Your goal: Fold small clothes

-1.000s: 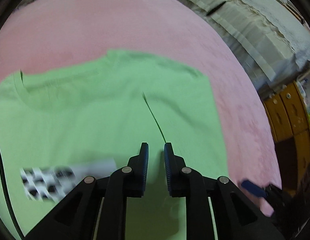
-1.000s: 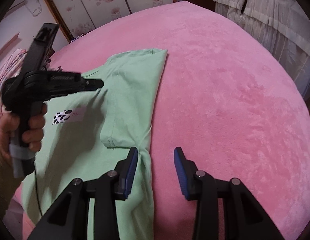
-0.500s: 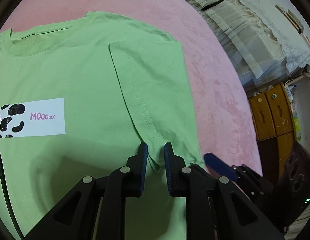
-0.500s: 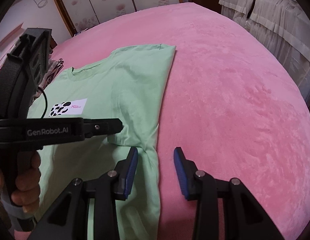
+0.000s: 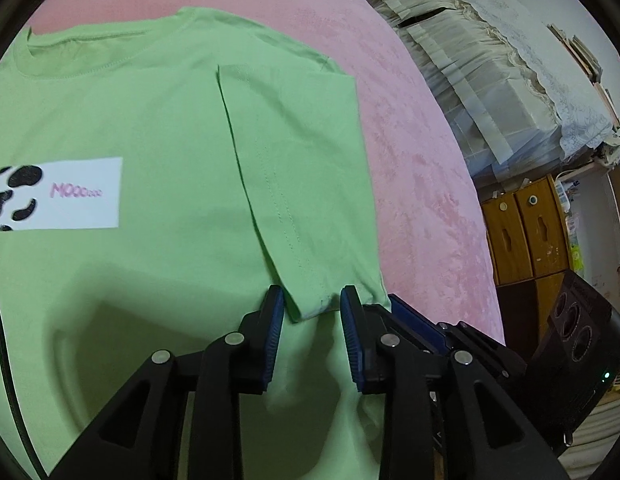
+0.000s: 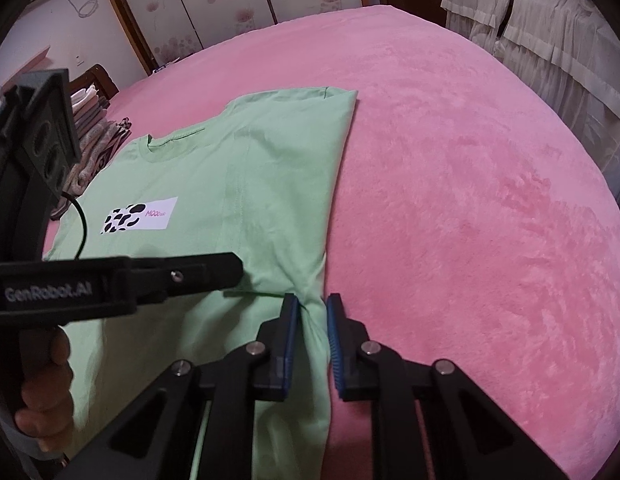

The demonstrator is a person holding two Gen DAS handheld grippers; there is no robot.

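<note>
A light green T-shirt with a white cow-print "MOO" patch lies flat on the pink bed. Its right sleeve is folded inward over the body. My left gripper is open, its jaws either side of the sleeve's hem corner. In the right wrist view the shirt lies left of centre. My right gripper has closed on the shirt's right side edge just below the sleeve. The left gripper's body crosses that view at the left.
A stack of folded clothes sits at the bed's far left edge. A second bed with cream covers and wooden drawers stand to the right. Sliding floral doors are behind the bed.
My left gripper has opened and let go of the sleeve, which now lies folded on the shirt. My right gripper has closed from wide open onto the shirt's side edge.
</note>
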